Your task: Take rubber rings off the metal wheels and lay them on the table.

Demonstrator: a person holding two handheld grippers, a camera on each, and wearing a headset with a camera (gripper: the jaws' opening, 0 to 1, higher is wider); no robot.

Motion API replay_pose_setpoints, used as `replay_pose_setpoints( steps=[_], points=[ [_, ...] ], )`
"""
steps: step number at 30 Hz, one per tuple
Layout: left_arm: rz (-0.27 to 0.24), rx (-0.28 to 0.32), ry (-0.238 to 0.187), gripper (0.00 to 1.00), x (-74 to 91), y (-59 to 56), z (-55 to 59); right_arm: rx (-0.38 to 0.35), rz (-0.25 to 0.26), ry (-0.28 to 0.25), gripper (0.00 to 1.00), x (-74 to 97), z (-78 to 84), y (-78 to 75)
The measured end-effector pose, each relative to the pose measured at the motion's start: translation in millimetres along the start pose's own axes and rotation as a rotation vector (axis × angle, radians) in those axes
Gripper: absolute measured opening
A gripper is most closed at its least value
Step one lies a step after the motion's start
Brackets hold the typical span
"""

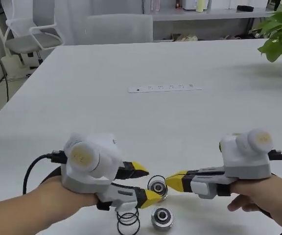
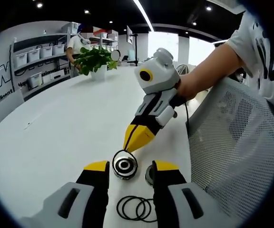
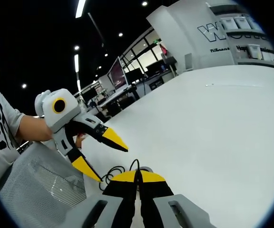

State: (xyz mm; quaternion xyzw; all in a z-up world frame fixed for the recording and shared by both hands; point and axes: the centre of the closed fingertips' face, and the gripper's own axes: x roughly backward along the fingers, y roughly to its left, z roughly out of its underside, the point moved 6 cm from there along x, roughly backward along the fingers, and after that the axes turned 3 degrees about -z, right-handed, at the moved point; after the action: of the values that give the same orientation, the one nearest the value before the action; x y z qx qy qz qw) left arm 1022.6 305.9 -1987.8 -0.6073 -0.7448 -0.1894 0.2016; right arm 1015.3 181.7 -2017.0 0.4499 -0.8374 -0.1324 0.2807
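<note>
A small metal wheel stands on the white table, between the spread jaws of my left gripper, which is open and does not clamp it. My right gripper comes in from the right, shut on the thin black rubber ring of that wheel and lifting part of it off the rim. In the right gripper view the ring rises between the shut tips of the right gripper. A second wheel lies nearer me. Several loose rings lie beside it.
A white power strip lies mid-table. A potted plant stands at the far right corner and an office chair beyond the far left edge. A mesh chair back is close behind the near edge.
</note>
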Motion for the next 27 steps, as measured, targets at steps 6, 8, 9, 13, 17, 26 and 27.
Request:
replay_pose_setpoints(
  steps=[6, 8, 9, 13, 17, 26, 27],
  points=[
    [-0.010, 0.011, -0.024, 0.40, 19.8, -4.4, -1.3, -0.001, -0.011, -0.018, 0.00, 1.7, -5.5, 4.4],
    [-0.014, 0.017, -0.032, 0.42, 27.0, -6.2, -0.5, 0.002, -0.016, -0.020, 0.00, 1.4, -6.6, 6.3],
    [-0.016, 0.023, -0.037, 0.42, 31.5, -7.3, 0.2, 0.002, -0.019, -0.021, 0.00, 1.1, -7.2, 7.1],
    [-0.029, 0.030, -0.044, 0.46, 45.3, -10.5, 3.4, 0.013, -0.034, -0.019, 0.00, 0.0, -9.2, 11.9],
    [-0.047, 0.047, -0.057, 0.50, 57.0, -11.9, 5.6, 0.019, -0.050, -0.010, 0.00, -2.4, -9.5, 17.0],
    [-0.081, 0.080, -0.069, 0.57, 78.4, -17.0, 12.0, 0.046, -0.098, 0.031, 0.00, -10.7, -6.5, 29.5],
    [-0.084, 0.081, -0.070, 0.58, 80.1, -17.4, 12.4, 0.048, -0.109, 0.039, 0.00, -11.9, -5.7, 32.2]
  ],
)
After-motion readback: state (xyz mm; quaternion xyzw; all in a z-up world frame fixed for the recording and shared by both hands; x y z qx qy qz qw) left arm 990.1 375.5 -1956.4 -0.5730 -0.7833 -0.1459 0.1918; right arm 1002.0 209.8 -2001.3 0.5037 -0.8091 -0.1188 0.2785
